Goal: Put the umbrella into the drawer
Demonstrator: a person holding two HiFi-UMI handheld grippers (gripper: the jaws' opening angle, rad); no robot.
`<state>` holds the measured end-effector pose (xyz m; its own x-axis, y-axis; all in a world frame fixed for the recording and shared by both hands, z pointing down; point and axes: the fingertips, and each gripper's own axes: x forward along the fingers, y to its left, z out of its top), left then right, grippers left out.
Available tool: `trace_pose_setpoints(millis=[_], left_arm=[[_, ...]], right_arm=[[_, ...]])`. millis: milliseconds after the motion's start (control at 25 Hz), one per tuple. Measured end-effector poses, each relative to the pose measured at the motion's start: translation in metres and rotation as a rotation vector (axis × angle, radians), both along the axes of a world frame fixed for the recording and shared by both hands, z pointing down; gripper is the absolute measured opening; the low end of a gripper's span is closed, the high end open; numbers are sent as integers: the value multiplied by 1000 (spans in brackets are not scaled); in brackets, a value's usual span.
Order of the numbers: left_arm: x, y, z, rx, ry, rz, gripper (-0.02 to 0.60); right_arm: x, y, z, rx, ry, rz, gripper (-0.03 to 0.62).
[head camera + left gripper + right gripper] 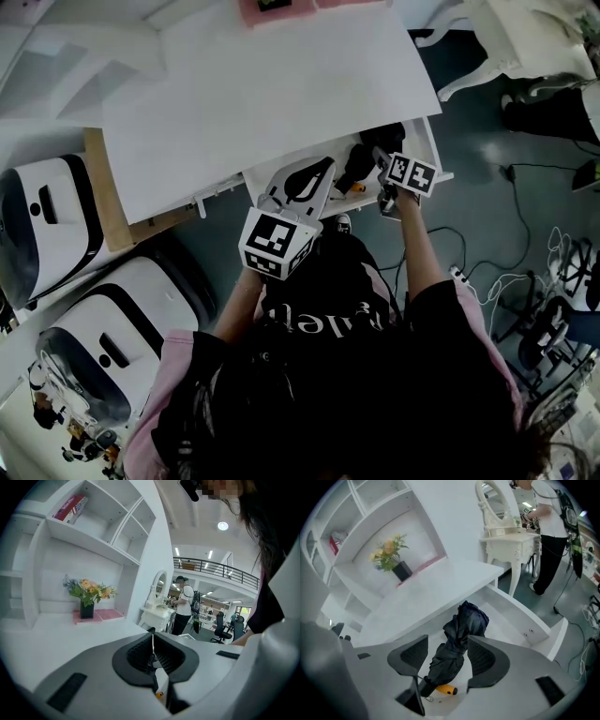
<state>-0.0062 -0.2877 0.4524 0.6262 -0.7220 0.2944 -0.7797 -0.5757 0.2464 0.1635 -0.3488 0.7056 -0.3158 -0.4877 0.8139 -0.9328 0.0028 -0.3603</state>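
potted flowers (87,597) on a pink mat (110,614)

Left gripper (152,637), jaws pressed together, pointing roughly level. Right gripper (447,643) just beside it, jaws wide apart, angled downward, forearm (424,258) stretched forward.

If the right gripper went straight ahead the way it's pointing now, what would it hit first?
The right gripper would most likely meet the folded dark umbrella, lying in the open drawer directly beyond its open jaws. Depth is unclear, so how near it is can't be told.
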Motion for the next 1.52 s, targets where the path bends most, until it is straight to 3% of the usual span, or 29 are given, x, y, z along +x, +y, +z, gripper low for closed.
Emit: trace_pose_setpoints(millis=[480,800,880,1000,1240,1520], left_arm=[[29,22,-19,39,4,-36,18],[45,53,-32,59,18,-91,17],[47,62,-37,65,20,-117,17],[49,78,-43,79,20,-154,17],[49,118,-43,73,15,-224,17],[45,143,-37,59,-4,-246,17]], right_arm=[[-19,45,-140,297,-151,-234,267],[-26,92,-225,482,-199,-371,265],[-25,105,-237,511,-193,-401,256],[-23,123,-247,546,-184,-432,193],[-31,156,-257,568,-233,-502,153],[-50,177,-252,585,-224,-580,107]])
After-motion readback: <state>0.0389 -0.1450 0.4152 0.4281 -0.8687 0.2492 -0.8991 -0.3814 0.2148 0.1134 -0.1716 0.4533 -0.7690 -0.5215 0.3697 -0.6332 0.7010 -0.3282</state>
